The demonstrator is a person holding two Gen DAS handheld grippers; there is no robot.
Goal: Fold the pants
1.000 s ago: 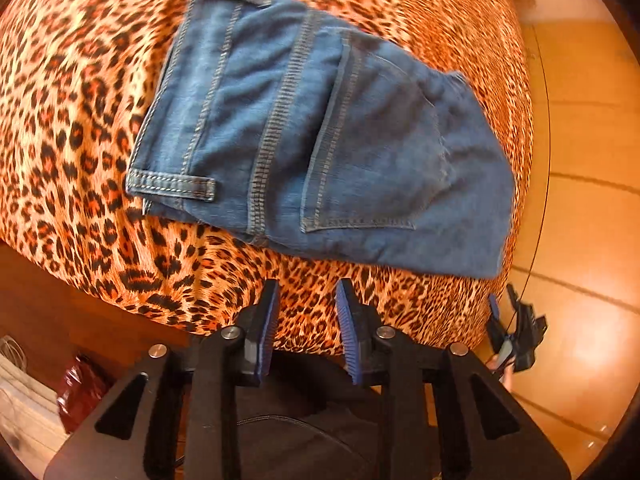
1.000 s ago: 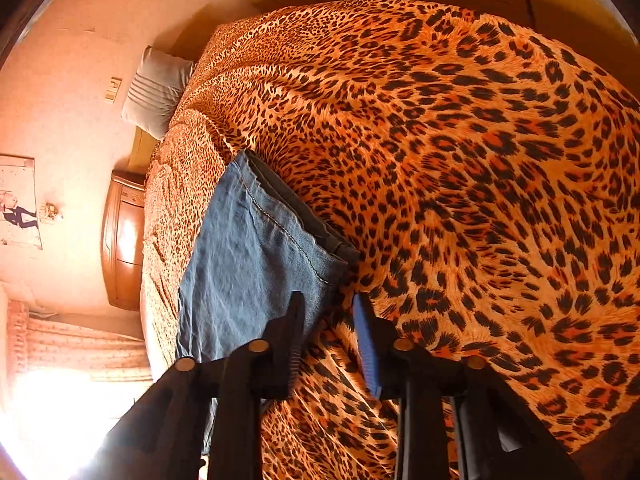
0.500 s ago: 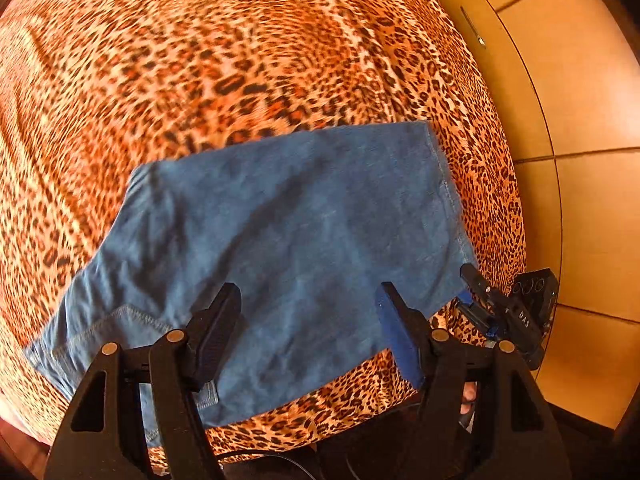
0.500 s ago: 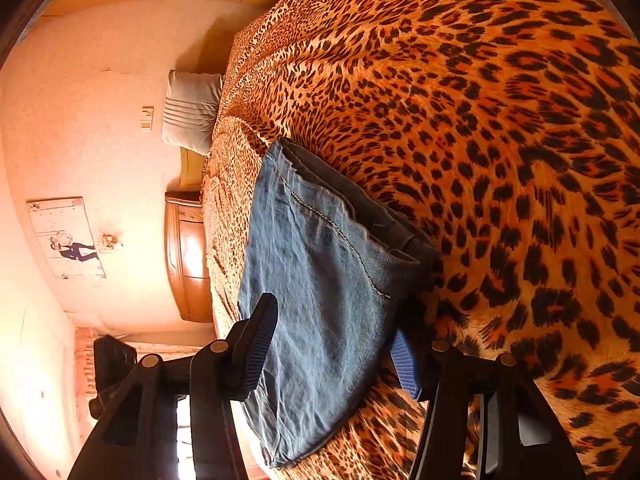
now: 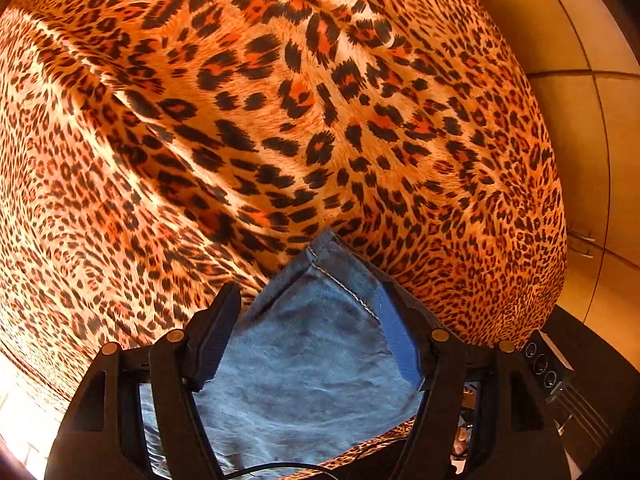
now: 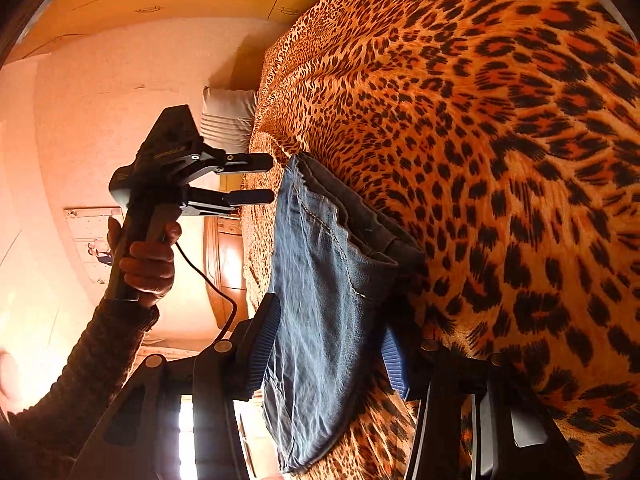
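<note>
Honestly the risk here is a sloppy grab. The right gripper (image 6: 328, 344) is closing with the denim pants (image 6: 320, 280) hem between its jaws but not pinched, and the left gripper (image 5: 304, 336) is spread over the other corner. Thick, stiff denim layers could slide apart on the slick leopard-print bedspread (image 5: 280, 120).

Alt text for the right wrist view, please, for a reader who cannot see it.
The right tongs straddle the hem end of folded jeans lying on a leopard-print bedspread, jaws closing but not yet pressing the denim. To the left, a hand holds the left tongs open just off the jeans' far corner.
</note>
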